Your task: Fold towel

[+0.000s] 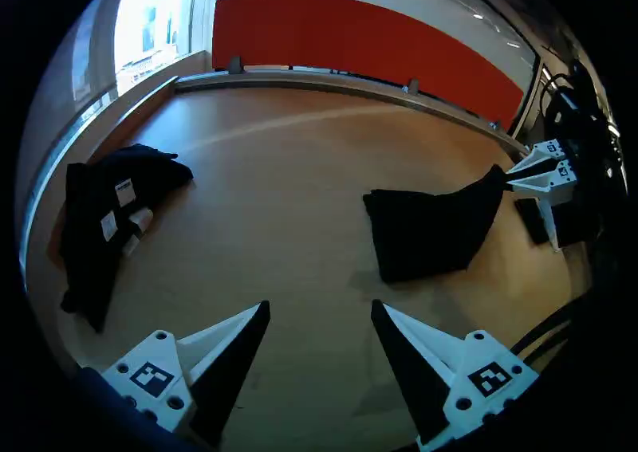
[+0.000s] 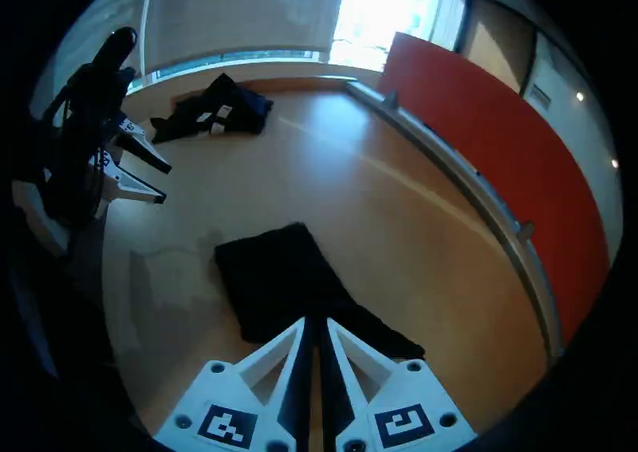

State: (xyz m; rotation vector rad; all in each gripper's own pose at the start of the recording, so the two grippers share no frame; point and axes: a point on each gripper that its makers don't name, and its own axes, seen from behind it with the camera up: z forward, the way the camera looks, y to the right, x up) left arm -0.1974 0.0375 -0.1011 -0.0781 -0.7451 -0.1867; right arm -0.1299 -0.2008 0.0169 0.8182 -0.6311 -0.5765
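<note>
One black towel (image 2: pixel 275 281) lies around the middle of the wooden worktop (image 2: pixel 415 221), partly flat and rumpled. One corner is drawn up to a peak at the right gripper (image 2: pixel 316 322), whose fingers are nearly closed and pinch that corner. The left gripper (image 1: pixel 319 308) is spread wide and holds nothing, hovering over bare worktop near the towel's other side. The towel looks light, soft and limp, so it will likely sag and drag. It probably wants a pinch at a second corner or along an edge, not mid-cloth. Count: one towel in work, and one separate heap of dark cloth (image 1: pixel 104 205) with white tags (image 1: pixel 124 193) by the window-side edge. There are two grippers, and one red partition (image 1: pixel 359 41) along the far edge.
</note>
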